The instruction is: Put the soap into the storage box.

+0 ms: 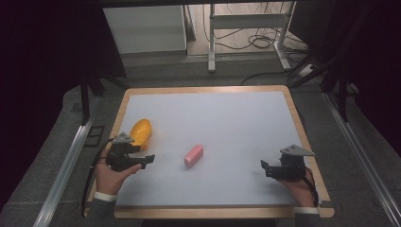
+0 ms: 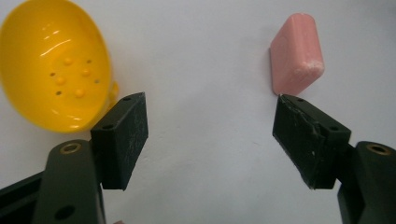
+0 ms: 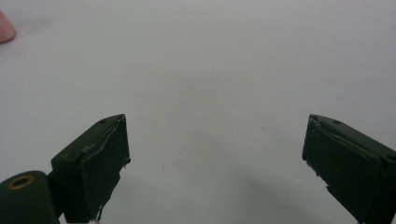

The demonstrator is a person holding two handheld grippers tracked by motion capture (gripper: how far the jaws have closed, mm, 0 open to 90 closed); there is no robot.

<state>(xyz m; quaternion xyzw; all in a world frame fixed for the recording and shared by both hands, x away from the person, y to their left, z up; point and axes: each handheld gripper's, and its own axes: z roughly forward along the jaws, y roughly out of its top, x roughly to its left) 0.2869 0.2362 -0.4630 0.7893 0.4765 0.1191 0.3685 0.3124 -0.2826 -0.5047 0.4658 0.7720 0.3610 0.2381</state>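
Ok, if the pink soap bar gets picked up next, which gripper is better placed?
Probably the left gripper: its jaws stand open nearer the pink soap bar, which sits just beyond one jaw in its own view. The right gripper is farther off.

Your left hand (image 1: 111,176) holds the black two-jaw left gripper (image 1: 147,159) low, jaws spread wide; your right hand (image 1: 297,185) holds the black two-jaw right gripper (image 1: 265,167) likewise, jaws wide apart.

Bare white mat (image 1: 236,118) between pink block (image 1: 194,155) and right tongs (image 1: 265,168); yellow bowl (image 1: 141,131) apparently just beside left tongs (image 1: 147,160).
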